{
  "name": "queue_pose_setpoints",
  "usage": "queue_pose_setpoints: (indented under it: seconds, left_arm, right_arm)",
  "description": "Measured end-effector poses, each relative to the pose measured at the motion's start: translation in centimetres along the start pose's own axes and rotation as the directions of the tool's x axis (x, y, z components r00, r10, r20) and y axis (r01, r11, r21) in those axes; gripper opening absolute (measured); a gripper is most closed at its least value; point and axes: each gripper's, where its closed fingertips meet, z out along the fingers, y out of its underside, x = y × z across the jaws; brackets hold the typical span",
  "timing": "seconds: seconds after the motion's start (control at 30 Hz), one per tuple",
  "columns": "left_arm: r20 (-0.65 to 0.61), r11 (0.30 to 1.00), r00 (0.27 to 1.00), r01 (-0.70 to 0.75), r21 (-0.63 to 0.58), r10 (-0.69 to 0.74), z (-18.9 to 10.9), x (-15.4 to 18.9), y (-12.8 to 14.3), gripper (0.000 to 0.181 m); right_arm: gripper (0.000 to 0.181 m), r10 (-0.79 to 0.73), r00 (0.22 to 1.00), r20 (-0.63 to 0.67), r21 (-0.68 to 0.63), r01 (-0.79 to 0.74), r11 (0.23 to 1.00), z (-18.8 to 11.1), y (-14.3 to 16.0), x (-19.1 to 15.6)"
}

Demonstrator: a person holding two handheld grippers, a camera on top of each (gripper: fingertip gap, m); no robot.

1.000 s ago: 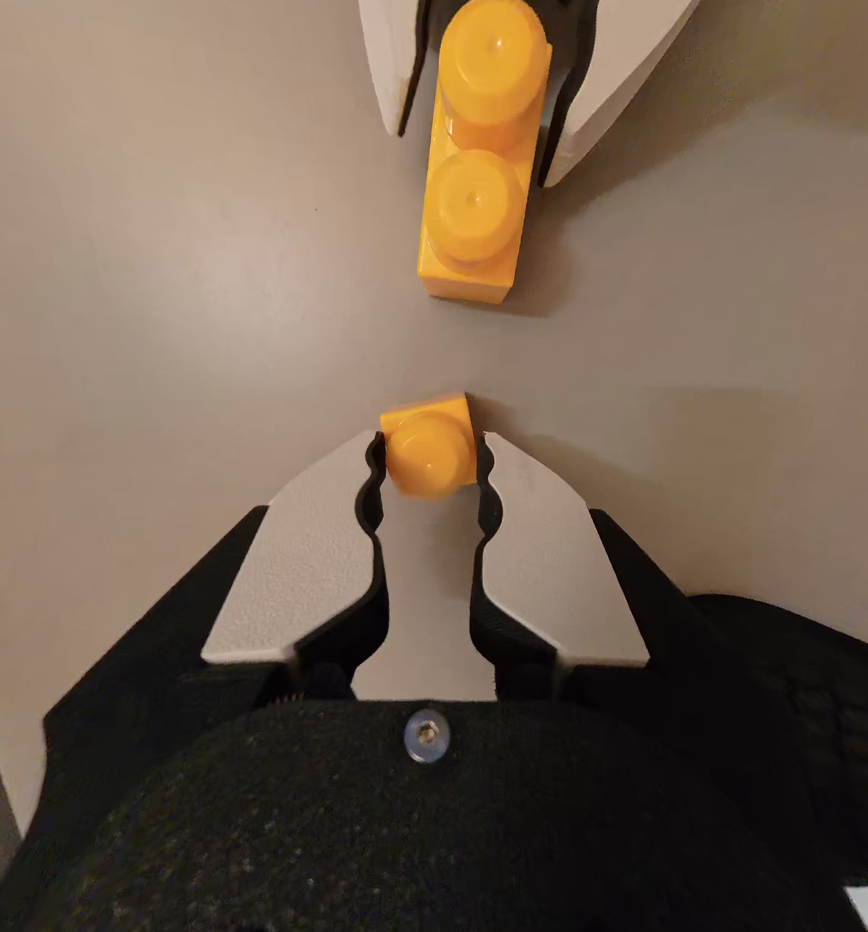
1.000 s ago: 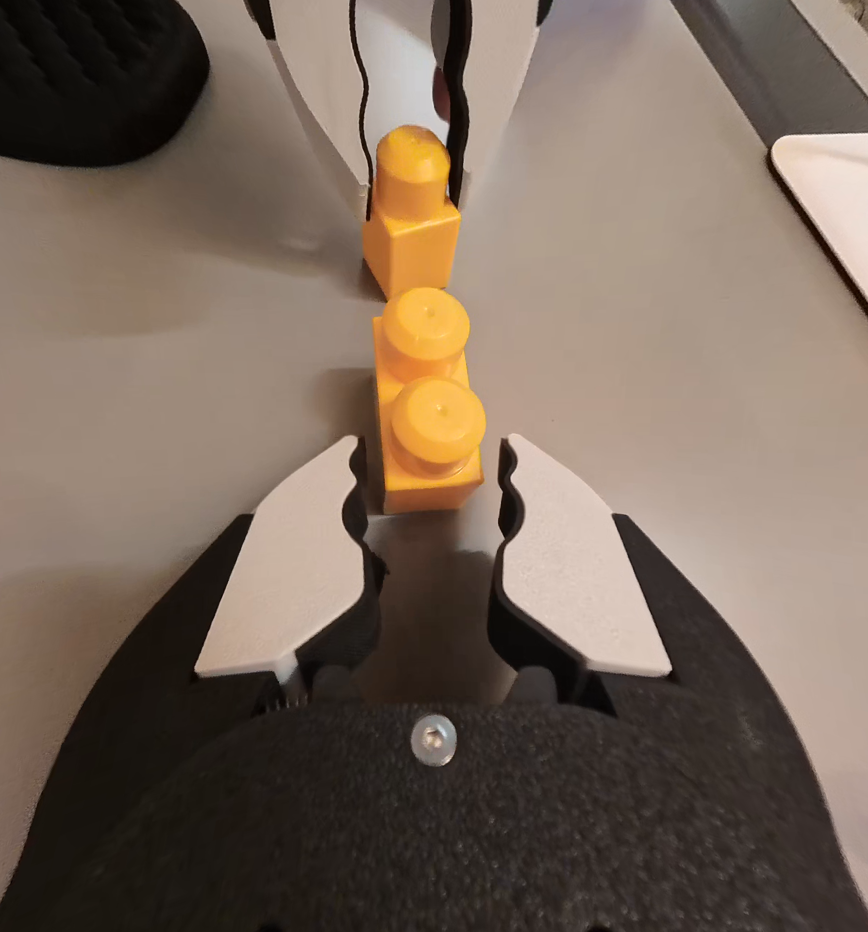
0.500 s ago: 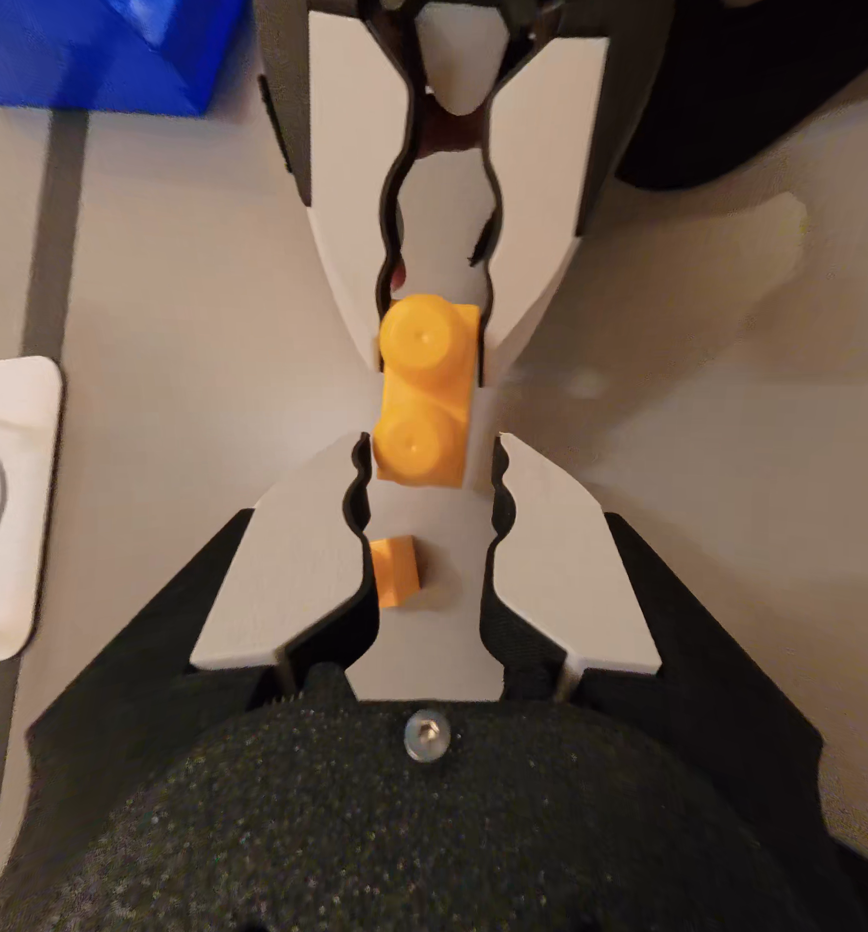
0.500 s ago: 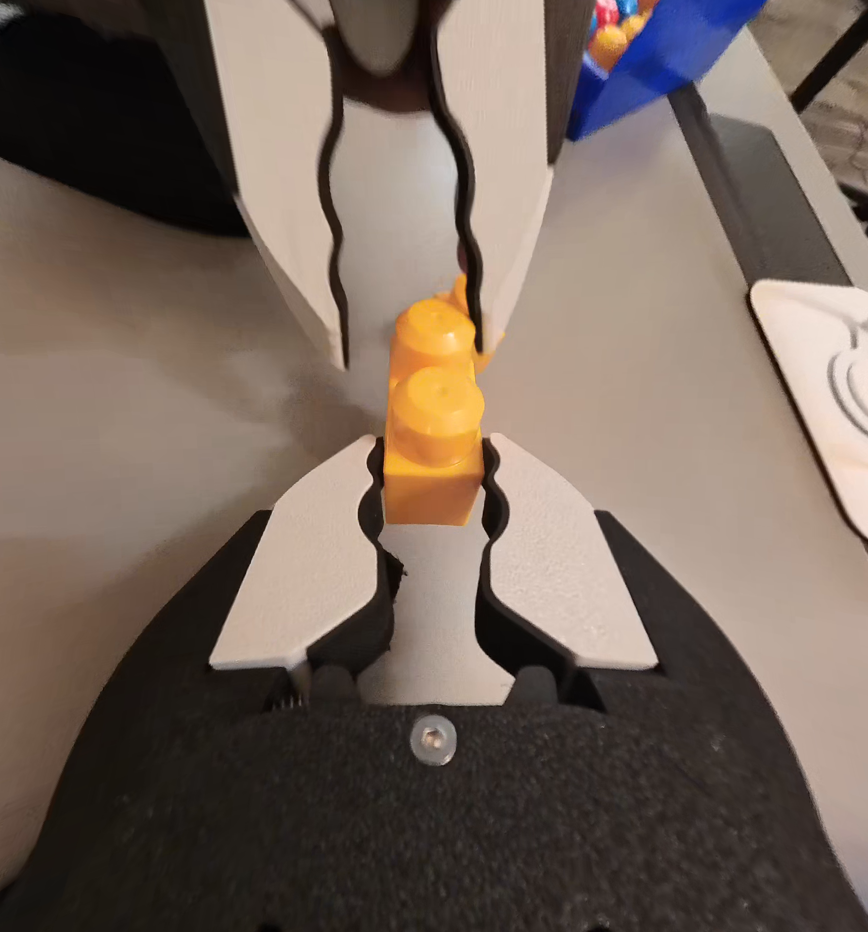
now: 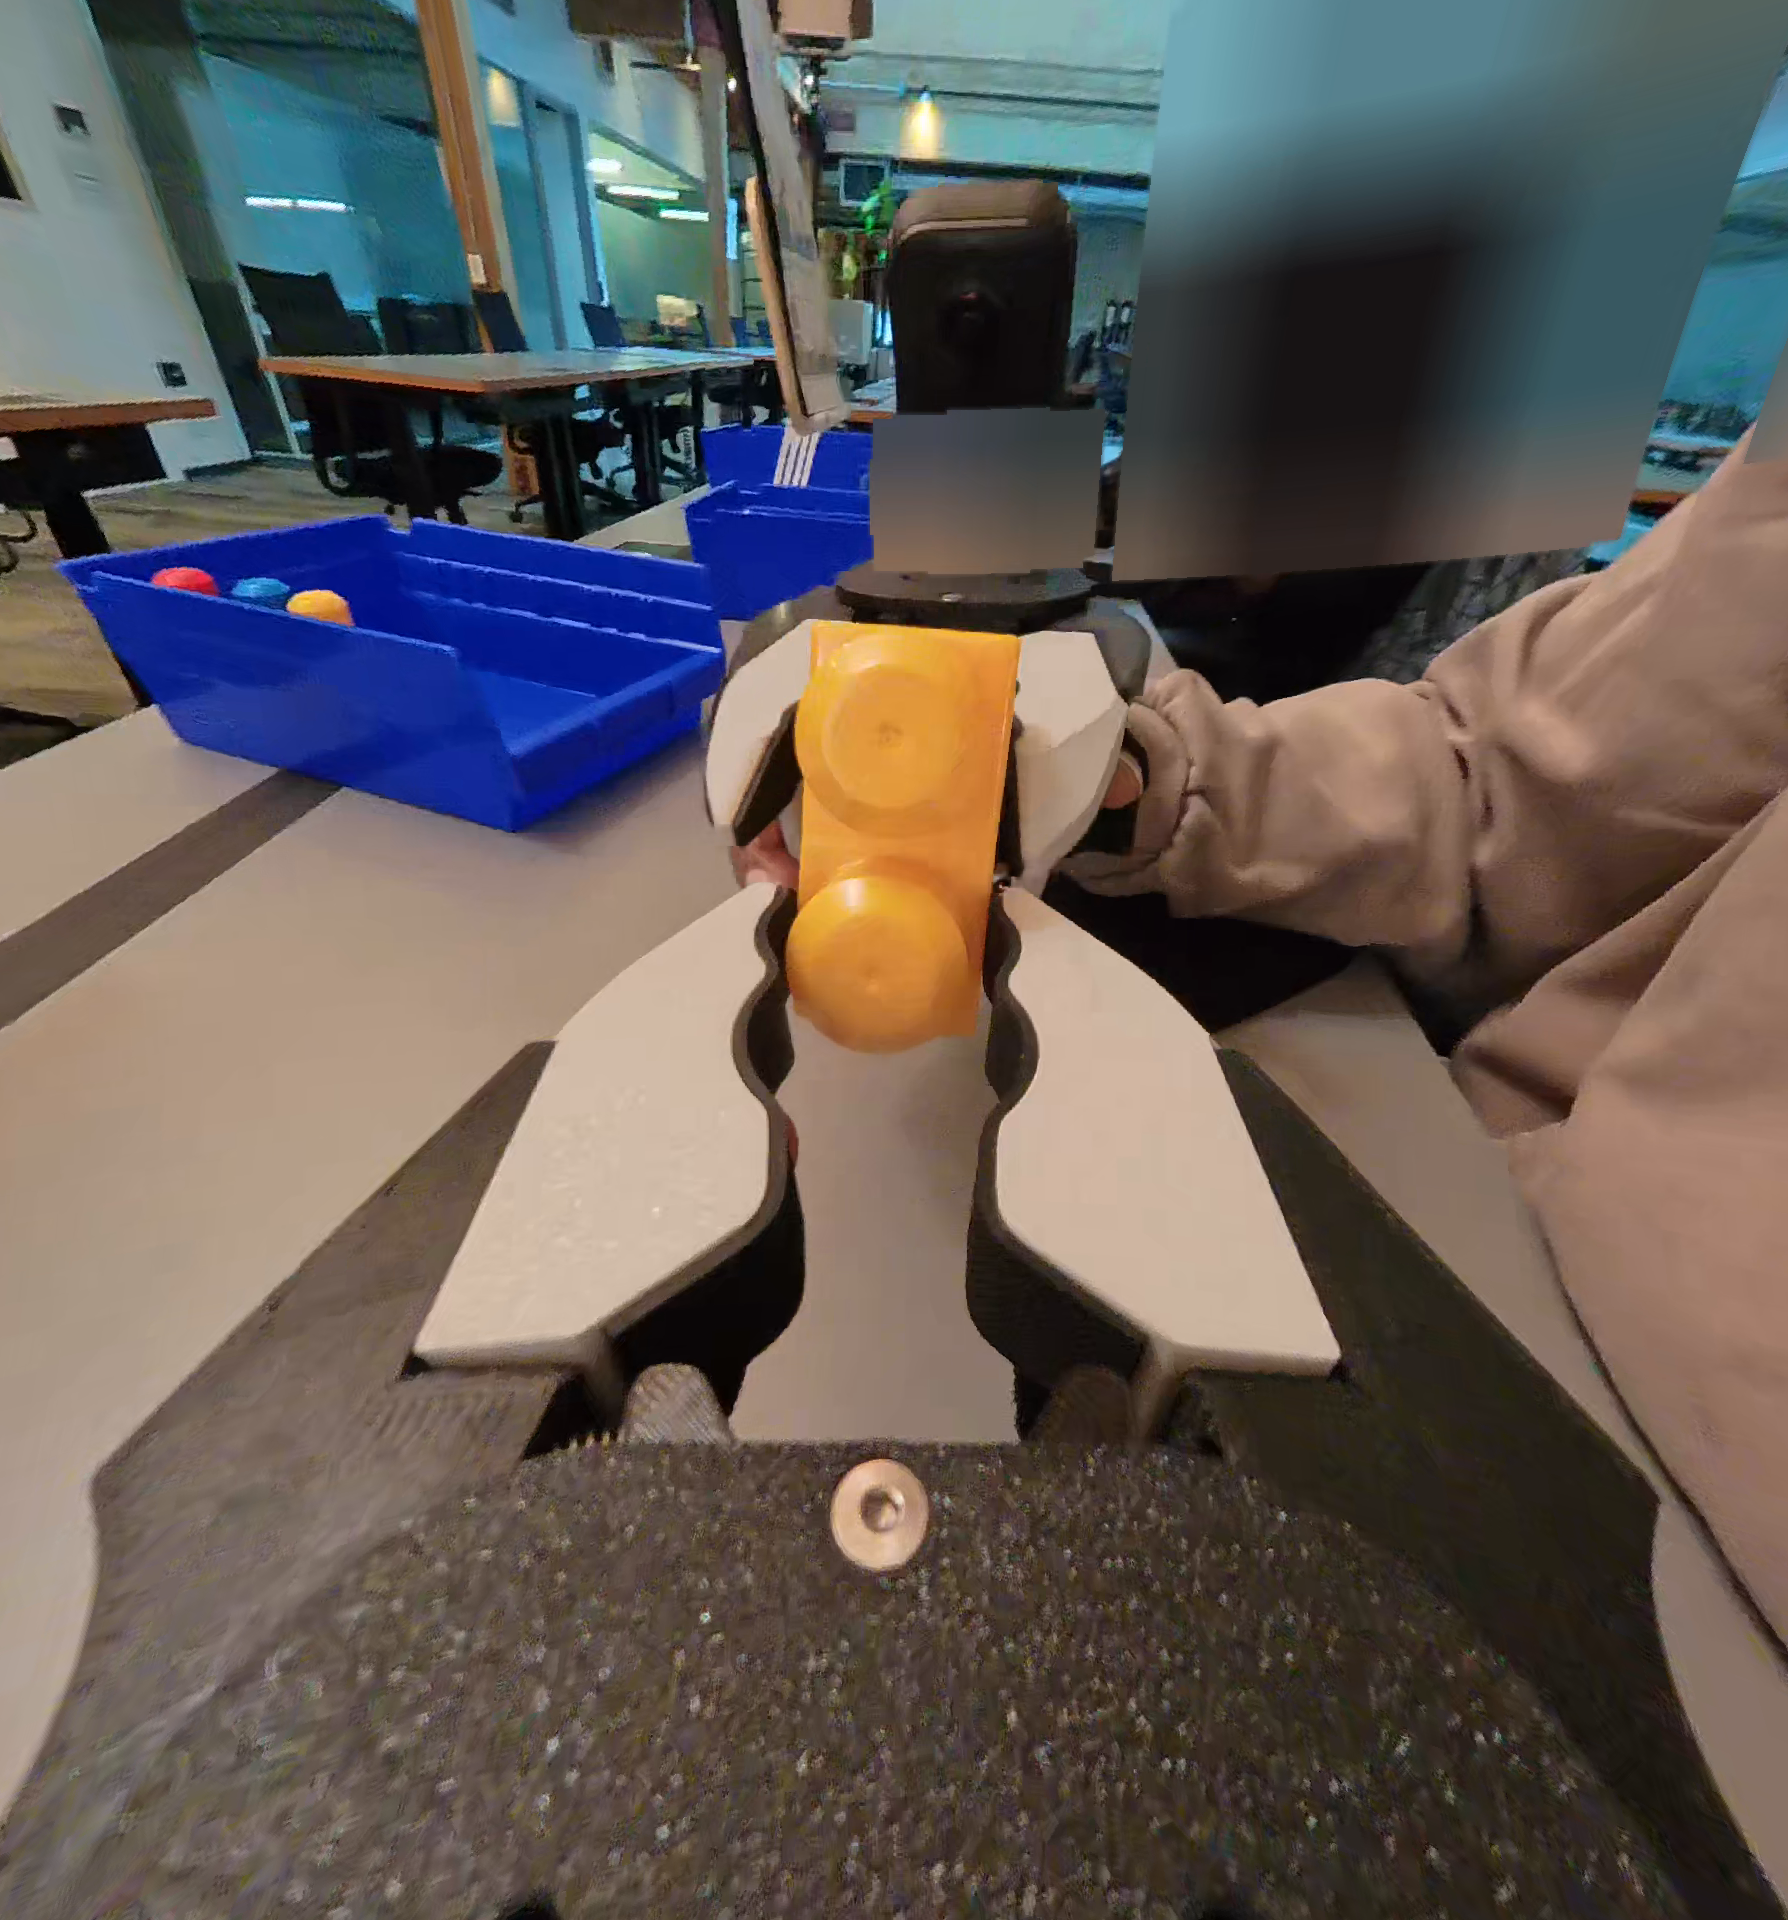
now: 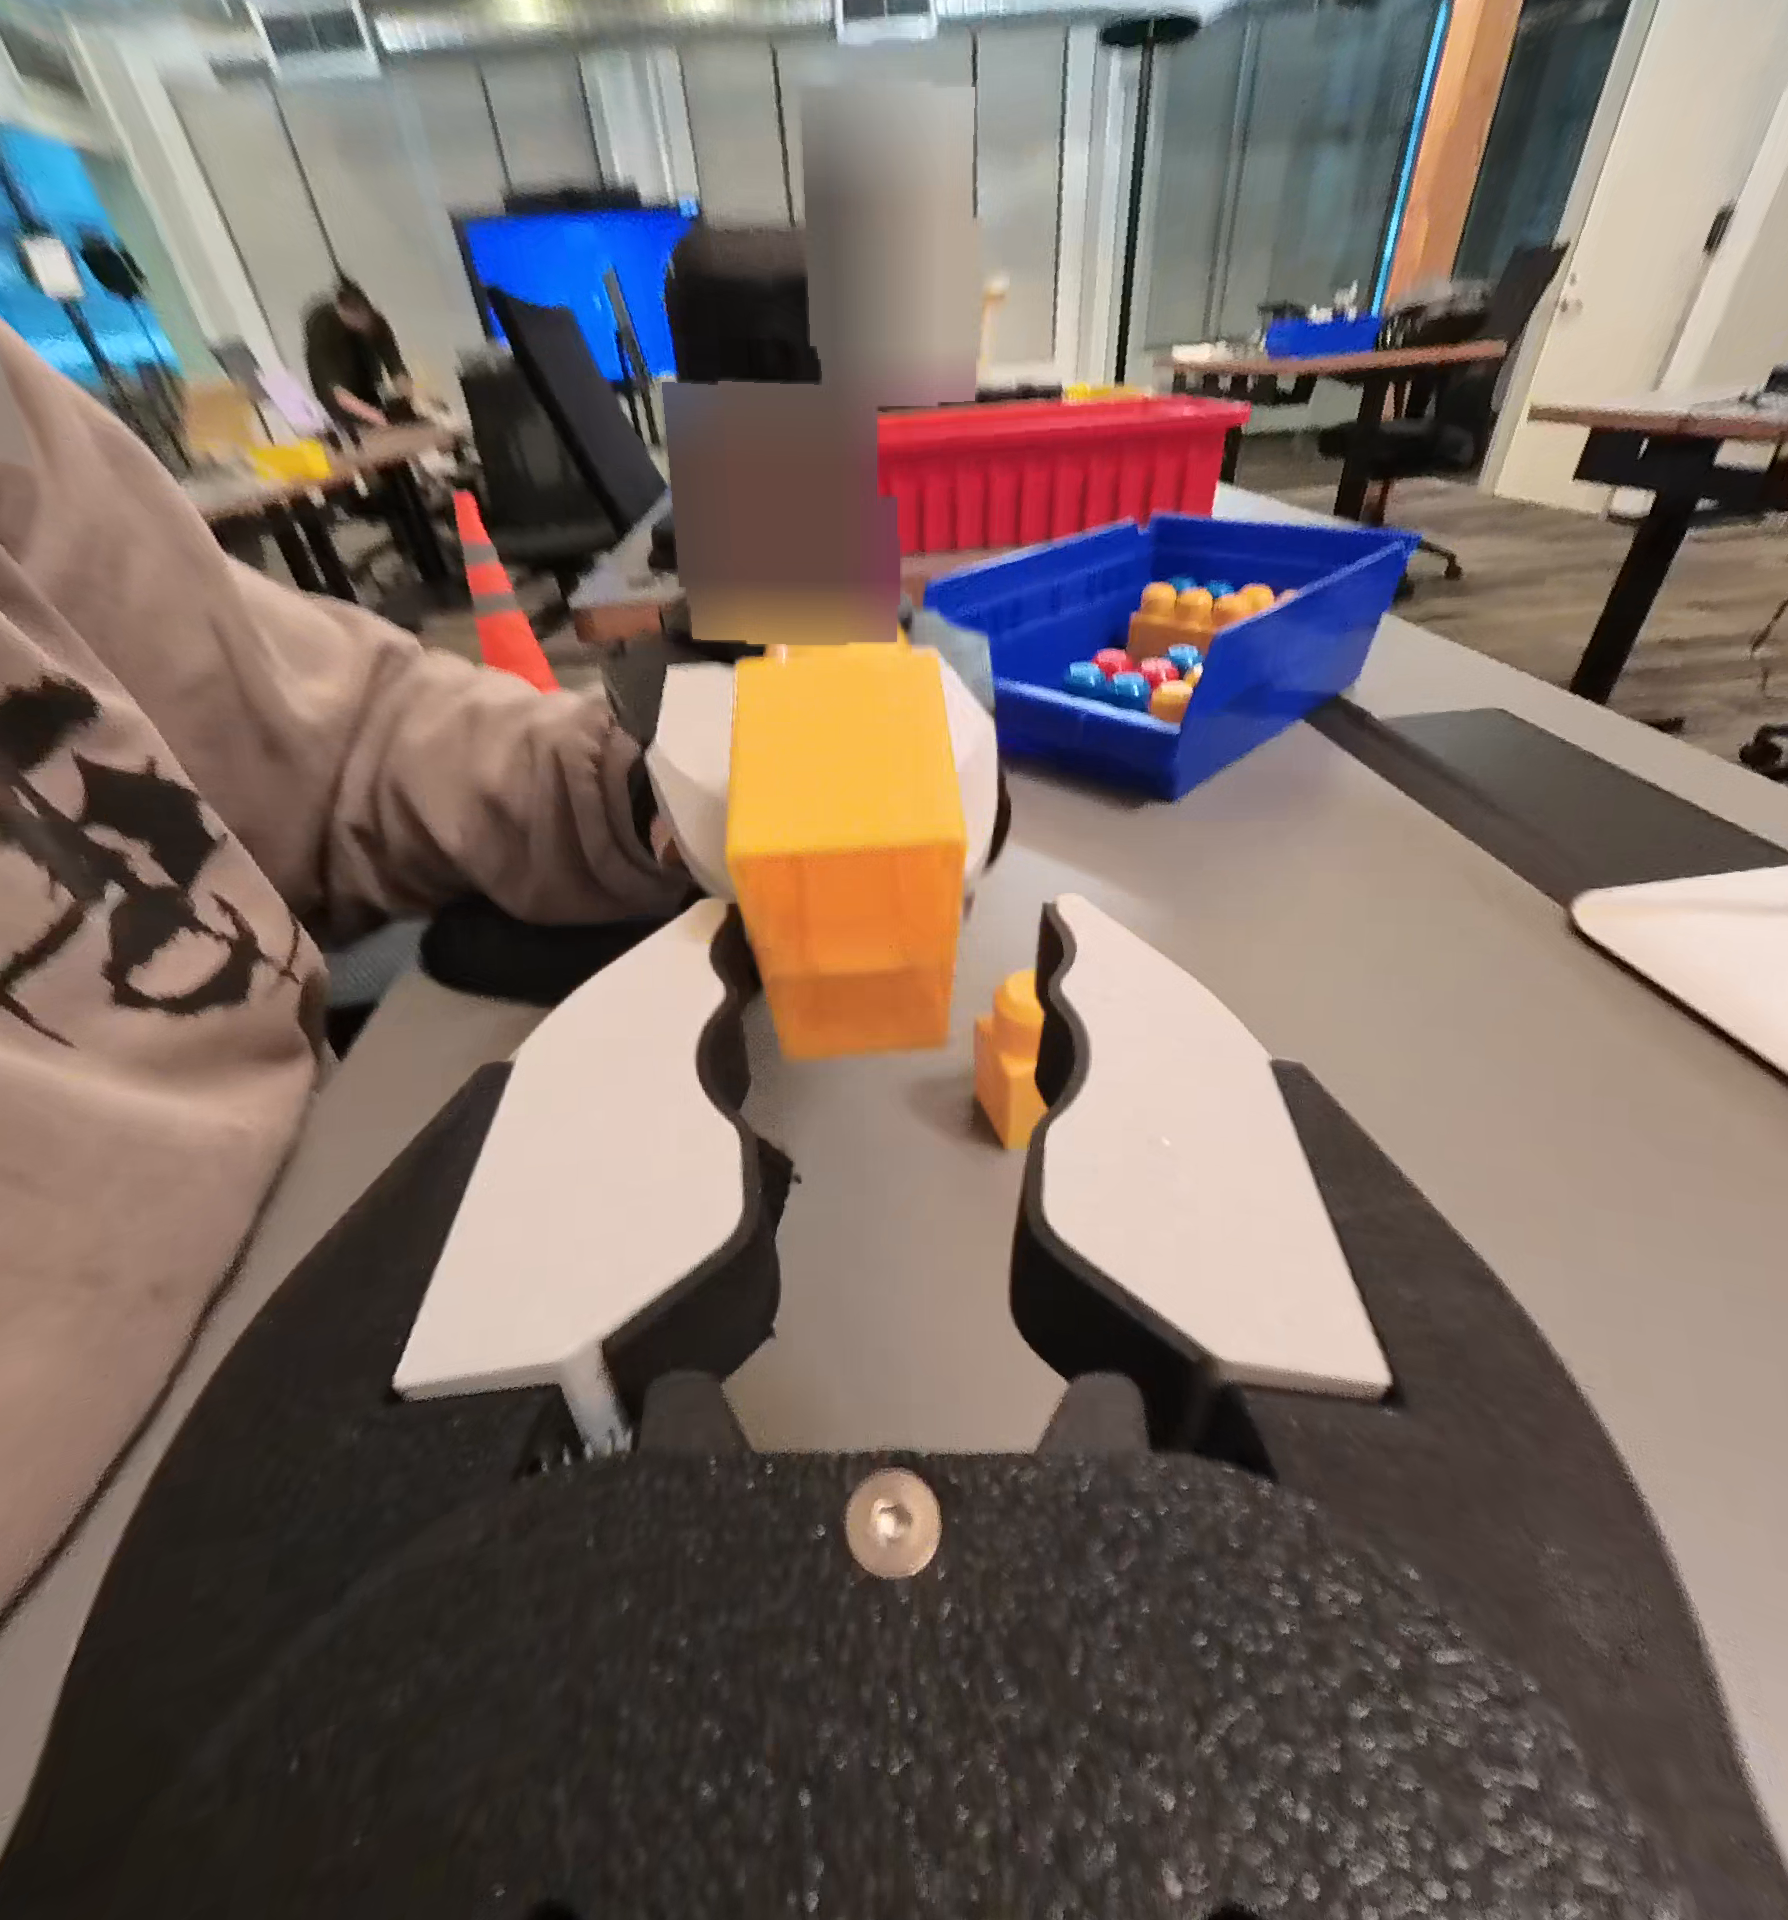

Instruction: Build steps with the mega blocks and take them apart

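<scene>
An orange two-stud mega block [image 5: 895,831] is held in the air above the grey table [image 5: 246,1039], its studs facing the left wrist view. My left gripper [image 5: 885,925] is shut on its near end. My right gripper [image 6: 890,925] is open around the same block [image 6: 843,831], with a gap at its right finger. A small orange one-stud block [image 6: 1009,1060] stands on the table below, beside my right gripper's right fingertip. The right gripper's white fingers [image 5: 1066,727] flank the block's far end in the left wrist view.
A blue bin [image 5: 350,707] holding several coloured blocks stands on the table; it also shows in the right wrist view [image 6: 1098,727]. A red bin [image 6: 1056,468] is behind it. A white pad [image 6: 1721,956] lies at the right. A person's beige sleeve [image 5: 1389,790] reaches in. My left and right fingertips are right by each other.
Both grippers rose and tilted up from the table with the two-stud block. My left gripper closed on it and my right gripper opened. The one-stud block stayed on the table.
</scene>
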Motion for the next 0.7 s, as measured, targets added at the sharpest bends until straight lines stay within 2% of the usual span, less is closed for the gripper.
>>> queue_pose_setpoints:
  seconds: [0.07,0.2,0.27,0.37,0.47,0.53,0.6,0.7]
  left_arm:
    - [-0.017,0.999,1.0,0.016,0.031,-0.016,0.3,0.4,-0.2,0.035]
    - [-0.041,0.999,0.999,0.035,0.023,-0.034,0.4,0.7,-0.2,0.036]
    - [-0.041,0.999,0.998,0.041,-0.011,-0.042,-0.2,0.4,-0.3,0.057]
    - [0.078,0.991,0.997,-0.007,-0.135,0.017,-2.6,-2.1,-0.1,0.061]
    - [0.212,0.924,0.97,-0.027,-0.382,0.116,-5.5,-5.5,3.3,0.064]
    - [0.22,0.85,0.974,0.07,-0.522,0.054,-6.6,-6.1,6.7,0.077]
    - [0.222,0.773,0.975,0.12,-0.622,0.027,-6.8,-6.2,9.7,0.078]
    - [0.198,0.682,0.979,0.107,-0.723,0.056,-6.3,-6.2,12.4,0.072]
  right_arm:
    - [0.039,-0.003,0.999,0.036,0.069,0.0,0.998,0.3,-1.0,-0.9]
    - [0.036,-0.012,0.999,0.045,0.077,0.009,0.997,0.3,-1.4,-1.2]
    - [0.036,0.005,0.999,0.053,0.094,-0.01,0.996,-0.2,-1.7,-1.1]
    - [0.036,0.014,1.0,0.019,0.088,-0.016,0.996,-1.7,-1.8,0.2]
    - [0.036,0.016,0.999,-0.035,0.03,-0.015,0.999,-3.0,-0.6,2.0]
    - [0.036,0.023,0.999,-0.047,-0.002,-0.023,1.0,-3.5,0.2,2.6]
    - [0.036,0.035,0.998,-0.05,-0.016,-0.036,0.999,-3.7,0.7,2.9]
    - [0.036,0.037,0.998,-0.051,-0.052,-0.039,0.998,-3.6,1.6,3.1]
